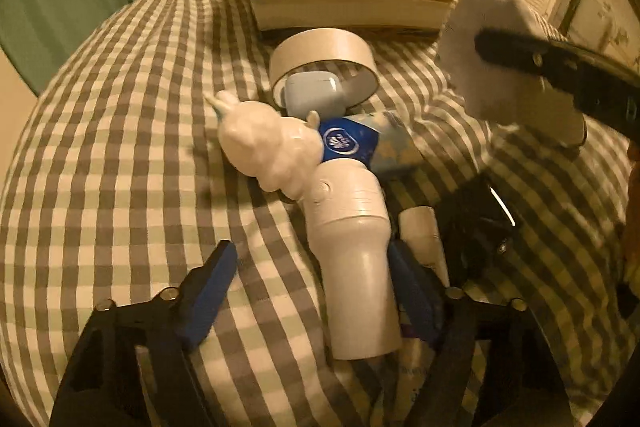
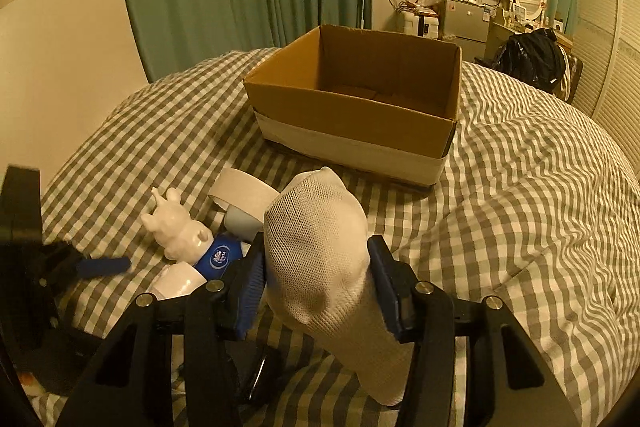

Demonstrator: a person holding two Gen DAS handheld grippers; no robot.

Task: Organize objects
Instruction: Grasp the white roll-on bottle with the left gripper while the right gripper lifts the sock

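- Right claw [image 2: 316, 287] pinches a sock [image 2: 316, 247], lifted above the bed [image 2: 520, 207]; the box [image 2: 352, 115] stands at 12 o'clock.
- Left claw [image 1: 312, 291] is spread around a white bottle [image 1: 356, 259], unclosed.
- Step, as judged: sock transfer. Next: carry over the rim, release inside.

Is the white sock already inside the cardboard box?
No, the white sock is clamped between the right tongs, above the bed and short of the cardboard box.
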